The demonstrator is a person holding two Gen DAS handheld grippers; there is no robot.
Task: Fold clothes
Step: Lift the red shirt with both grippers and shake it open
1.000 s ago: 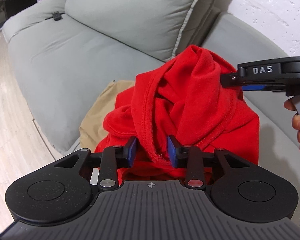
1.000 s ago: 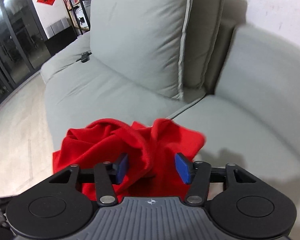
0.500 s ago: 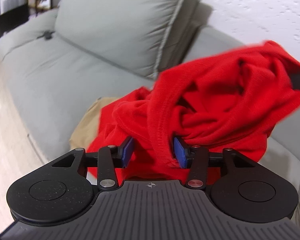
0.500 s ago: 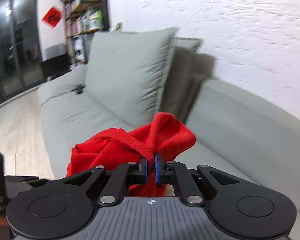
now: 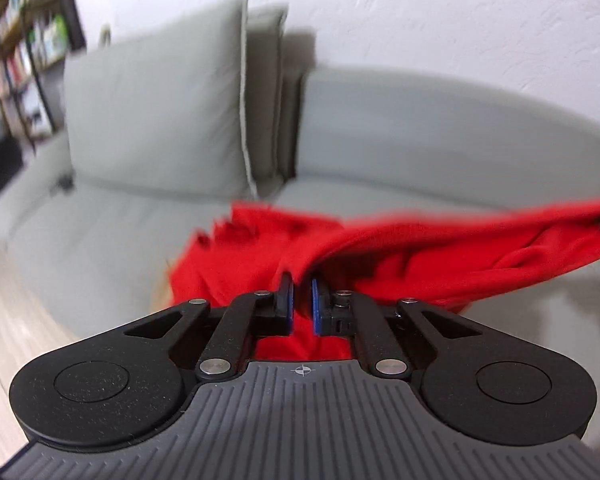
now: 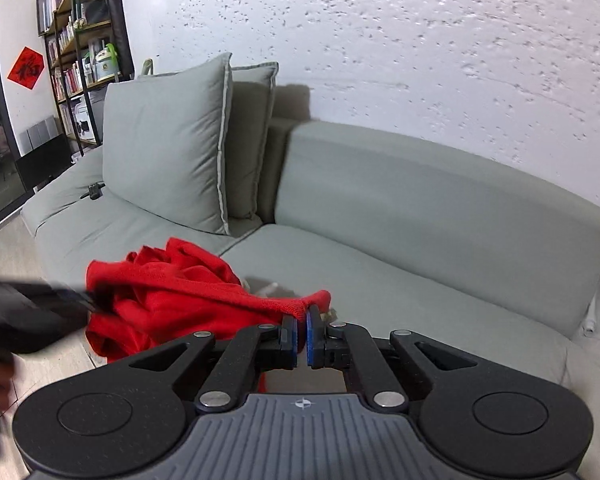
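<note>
We saw the grey sofa (image 6: 420, 216) filling the frame. The red garment (image 6: 172, 292) hung stretched above its seat at 9 o'clock. Our left gripper (image 5: 301, 280) was closing its jaws on the cloth; our right gripper (image 6: 302, 314) pinched 1 hem.

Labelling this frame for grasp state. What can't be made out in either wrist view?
- Red garment: kind and full shape unreadable; left wrist view is motion-blurred, the gripper body hides its lower part.
- Left gripper: jaws closing, cloth between them; the contact itself is hidden.
- Left gripper in right wrist view: a dark blur, cut off by the left edge.
- Tan patch under the garment: too blurred to identify.
</note>
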